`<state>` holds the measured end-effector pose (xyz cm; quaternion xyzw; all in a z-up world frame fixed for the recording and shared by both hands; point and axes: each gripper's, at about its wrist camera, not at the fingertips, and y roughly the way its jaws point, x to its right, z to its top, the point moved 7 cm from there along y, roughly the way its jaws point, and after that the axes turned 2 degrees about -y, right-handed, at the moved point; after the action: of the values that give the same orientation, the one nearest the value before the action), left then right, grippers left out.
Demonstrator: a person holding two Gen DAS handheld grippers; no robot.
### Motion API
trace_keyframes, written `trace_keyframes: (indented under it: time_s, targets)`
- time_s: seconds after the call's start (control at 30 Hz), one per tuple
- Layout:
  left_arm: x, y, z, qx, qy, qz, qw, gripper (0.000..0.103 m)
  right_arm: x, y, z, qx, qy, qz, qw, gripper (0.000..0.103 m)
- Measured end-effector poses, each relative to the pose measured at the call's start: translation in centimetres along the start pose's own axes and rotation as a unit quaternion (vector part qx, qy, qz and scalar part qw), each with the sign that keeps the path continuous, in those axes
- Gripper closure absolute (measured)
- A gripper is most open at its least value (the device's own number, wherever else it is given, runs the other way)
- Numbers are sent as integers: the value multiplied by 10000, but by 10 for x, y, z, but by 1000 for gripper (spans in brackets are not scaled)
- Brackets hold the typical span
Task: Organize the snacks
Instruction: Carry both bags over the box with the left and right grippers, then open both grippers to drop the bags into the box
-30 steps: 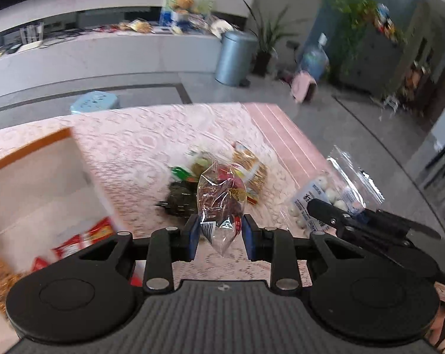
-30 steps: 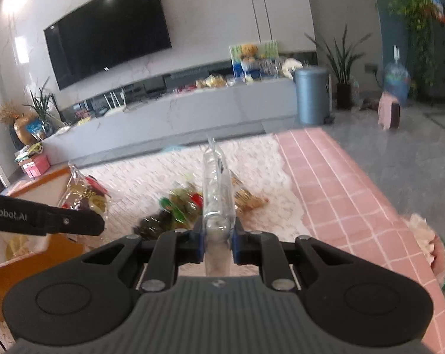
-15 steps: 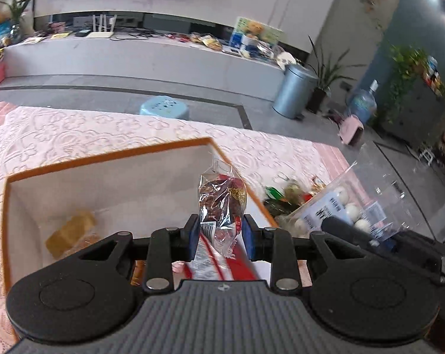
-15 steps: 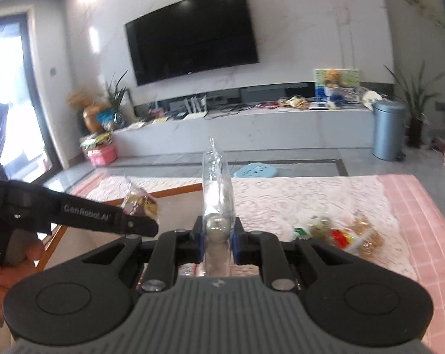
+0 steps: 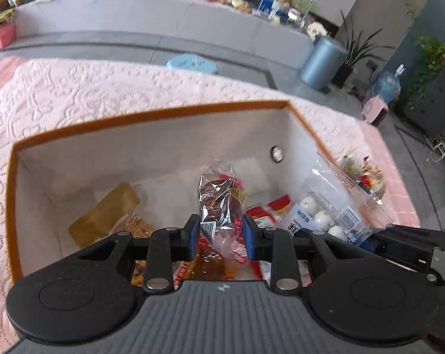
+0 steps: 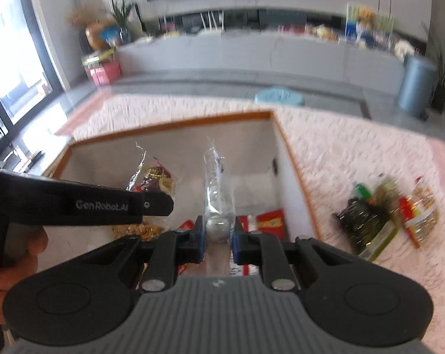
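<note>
Orange-rimmed box (image 5: 151, 118) | R view only: loose snacks (image 6: 390, 215) beside it

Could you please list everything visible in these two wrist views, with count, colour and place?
Storage box: one, orange rim, white inside, on the tablecloth.
Lace tablecloth: one, pale pink, covering the table.
Dark snack bag: one, clear with reddish-brown contents, in the left gripper over the box.
Bag of white balls: one, clear, in the right gripper over the box.
Packets in the box: several, red and golden, on its floor.
Snack pile: several, green, red, yellow, on the cloth right of the box.
Bin: one, blue-grey, on the floor.
Stool: one, light blue, beyond the table.
Left gripper: black, blue pads, shut.
Right gripper: same, shut.
Hand: one, holding the left gripper.
</note>
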<state>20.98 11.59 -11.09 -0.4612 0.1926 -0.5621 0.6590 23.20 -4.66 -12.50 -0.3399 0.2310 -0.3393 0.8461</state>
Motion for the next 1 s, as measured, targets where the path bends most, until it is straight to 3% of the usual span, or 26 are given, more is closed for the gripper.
trace_keyframes:
  time_s: [0.23, 0.47, 0.6, 0.8, 0.9, 1.0]
  targets:
    - [-18, 21, 1, -245, -114, 48, 9996, 69, 1, 43, -3, -686, 72, -65, 9976, 89]
    - [-26, 31, 0, -395, -250, 140, 9988, 69, 0, 58, 2, -833, 51, -176, 9964, 87]
    - [-28, 31, -1, -374, -181, 287, 9987, 68, 2, 57, 4, -758, -20, -363, 9965, 80]
    - [-25, 19, -3, -153, -51, 386, 9991, 40, 7, 45, 10, -578, -139, -629, 9962, 75]
    - [-20, 13, -4, -22, 103, 434, 9990, 35, 10, 38, 13, -465, -170, -748, 9960, 65]
    - [-16, 2, -3, 217, 207, 500, 9983, 27, 11, 30, 18, -307, -206, -872, 9955, 62]
